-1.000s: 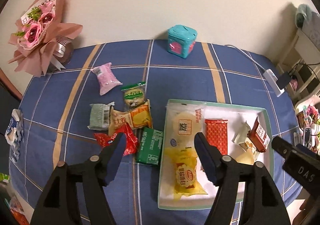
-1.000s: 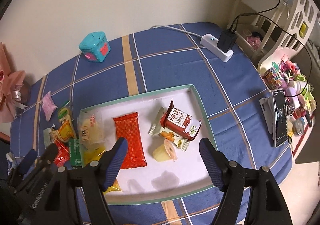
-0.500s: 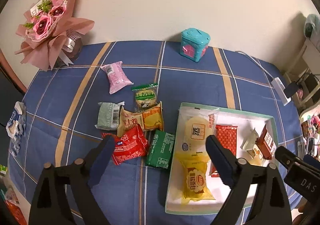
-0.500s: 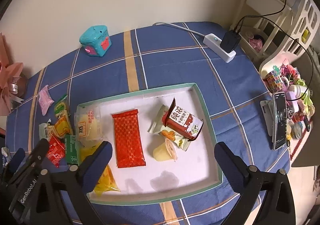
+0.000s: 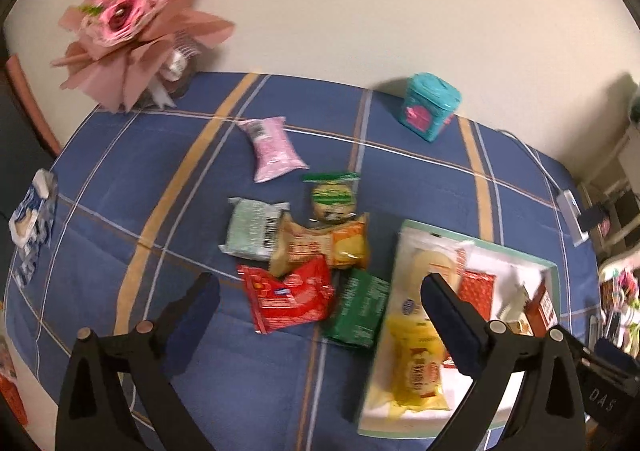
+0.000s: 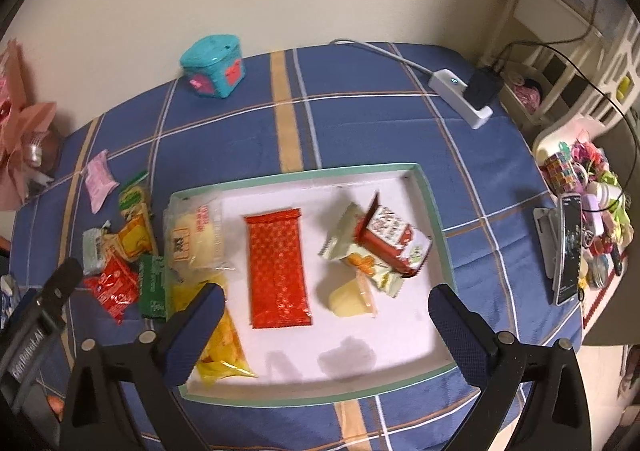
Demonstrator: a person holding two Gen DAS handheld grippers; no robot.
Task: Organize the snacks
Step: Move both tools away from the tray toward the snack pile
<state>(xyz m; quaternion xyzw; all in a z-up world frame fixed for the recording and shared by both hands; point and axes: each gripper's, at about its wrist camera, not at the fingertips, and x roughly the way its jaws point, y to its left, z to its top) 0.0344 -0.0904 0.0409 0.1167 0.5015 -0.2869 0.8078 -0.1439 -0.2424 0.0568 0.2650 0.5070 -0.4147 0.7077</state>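
Note:
A white tray with a green rim (image 6: 438, 227) (image 5: 554, 275) sits on the blue checked tablecloth. It holds a red wafer pack (image 6: 278, 267), a yellow pack (image 6: 218, 335), a pale bun pack (image 6: 196, 235), a red-and-white milk pouch (image 6: 390, 241) and a jelly cup (image 6: 352, 297). Left of the tray lie loose snacks: a red pack (image 5: 286, 297), a green pack (image 5: 358, 309), an orange pack (image 5: 320, 247), a pale green pack (image 5: 250, 233), a green biscuit pack (image 5: 334, 197) and a pink pack (image 5: 272, 149). My left gripper (image 5: 320, 315) is open above the loose snacks. My right gripper (image 6: 320, 327) is open above the tray.
A teal box (image 5: 430, 109) stands at the back by the wall. A pink bouquet (image 5: 136, 19) is at the back left. A white power strip with a plug (image 6: 466, 95) lies at the back right. A phone (image 6: 568, 247) and trinkets crowd the right edge.
Both grippers have opened wider. My left gripper has swung left, from over the tray's edge to over the loose snacks. My right gripper has stayed over the tray.

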